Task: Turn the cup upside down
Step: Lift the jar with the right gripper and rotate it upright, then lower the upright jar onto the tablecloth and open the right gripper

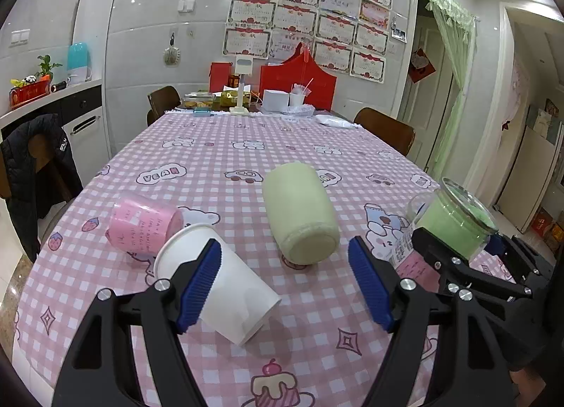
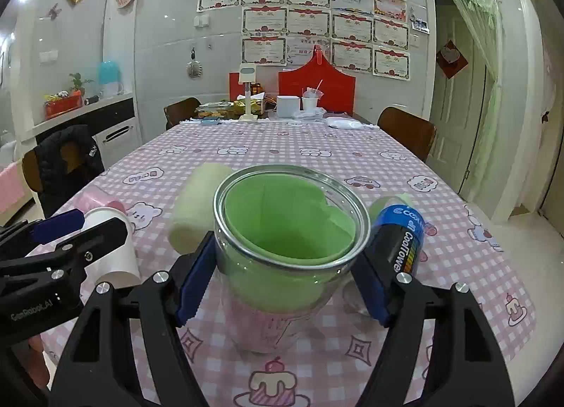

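Note:
My right gripper (image 2: pixel 282 276) is shut on a clear cup with a green paper lining (image 2: pixel 289 230), held upright with its mouth up, above the tablecloth. The same cup (image 1: pixel 454 220) and gripper (image 1: pixel 458 259) show at the right in the left wrist view. My left gripper (image 1: pixel 285 283) is open and empty, over a white paper cup (image 1: pixel 218 287) lying on its side. A pale yellow cup (image 1: pixel 299 213) and a pink cup (image 1: pixel 141 227) also lie on their sides.
The table has a pink checked cloth (image 1: pixel 317 336). A blue-capped CoolTowel can (image 2: pixel 402 238) lies right of the held cup. Boxes, a lamp and food crowd the far end (image 1: pixel 246 97). Chairs (image 1: pixel 384 128) stand around; a black jacket (image 1: pixel 35 167) hangs at left.

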`<state>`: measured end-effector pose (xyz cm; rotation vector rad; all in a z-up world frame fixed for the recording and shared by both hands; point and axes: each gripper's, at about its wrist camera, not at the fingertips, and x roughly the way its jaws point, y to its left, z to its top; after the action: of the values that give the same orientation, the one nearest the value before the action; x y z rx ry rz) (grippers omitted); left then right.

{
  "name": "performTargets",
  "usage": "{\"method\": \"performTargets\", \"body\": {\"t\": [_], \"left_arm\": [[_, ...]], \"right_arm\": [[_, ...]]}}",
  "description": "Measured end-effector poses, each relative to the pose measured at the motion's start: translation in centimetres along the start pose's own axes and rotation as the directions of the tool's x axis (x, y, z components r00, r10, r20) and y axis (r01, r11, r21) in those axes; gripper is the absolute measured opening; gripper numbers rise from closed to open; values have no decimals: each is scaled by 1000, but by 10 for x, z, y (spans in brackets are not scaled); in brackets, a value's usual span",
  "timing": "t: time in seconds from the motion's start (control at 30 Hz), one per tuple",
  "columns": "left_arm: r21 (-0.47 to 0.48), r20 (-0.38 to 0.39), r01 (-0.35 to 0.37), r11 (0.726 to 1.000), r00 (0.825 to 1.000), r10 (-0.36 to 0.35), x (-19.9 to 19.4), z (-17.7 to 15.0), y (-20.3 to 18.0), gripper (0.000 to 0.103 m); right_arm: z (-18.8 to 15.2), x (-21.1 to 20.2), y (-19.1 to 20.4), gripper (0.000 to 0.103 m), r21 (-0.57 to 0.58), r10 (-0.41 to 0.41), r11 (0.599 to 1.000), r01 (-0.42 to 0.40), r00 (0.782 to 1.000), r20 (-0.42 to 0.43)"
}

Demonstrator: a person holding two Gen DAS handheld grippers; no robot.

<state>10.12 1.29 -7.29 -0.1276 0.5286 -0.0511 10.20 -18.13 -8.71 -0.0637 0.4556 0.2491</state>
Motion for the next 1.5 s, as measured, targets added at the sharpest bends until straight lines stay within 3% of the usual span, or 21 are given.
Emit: {"method": "performTargets", "body": {"t": [0.1, 0.43, 0.5, 0.57, 0.77, 0.93, 1.2, 1.5], "left_arm": [[-3, 3, 7, 1000, 1000, -7, -3, -1, 1, 73], [-5, 47, 44, 999, 998, -44, -28, 1, 0, 74], [9, 60, 47, 999, 997, -48, -33, 2, -4, 75], [26, 83, 41, 999, 996, -44, -41, 2, -10, 84], [73, 154, 47, 996, 986, -57, -70, 5, -28, 85], [110, 219, 34, 993, 974, -57, -95, 6, -41, 86], [156, 283, 20, 988, 957, -64, -120, 6, -57, 93], [181, 324, -7, 983, 944, -53, -125, 4, -61, 94]], "right_arm": [[-1, -1, -1, 72, 26, 48, 999, -47, 999, -15], [-3, -31, -7, 82, 55, 63, 996, -64, 998, 20], [-2, -39, -12, 82, 74, 55, 996, -57, 998, 31], [-1, -52, -20, 84, 102, 33, 994, -38, 998, 53], [2, -91, -30, 90, 131, -33, 991, 15, 990, 137], [2, -121, -25, 95, 99, -104, 992, 84, 969, 226], [-2, -138, -29, 95, 80, -142, 989, 123, 941, 307], [-6, -139, -33, 95, 88, -154, 987, 133, 936, 317]]}}
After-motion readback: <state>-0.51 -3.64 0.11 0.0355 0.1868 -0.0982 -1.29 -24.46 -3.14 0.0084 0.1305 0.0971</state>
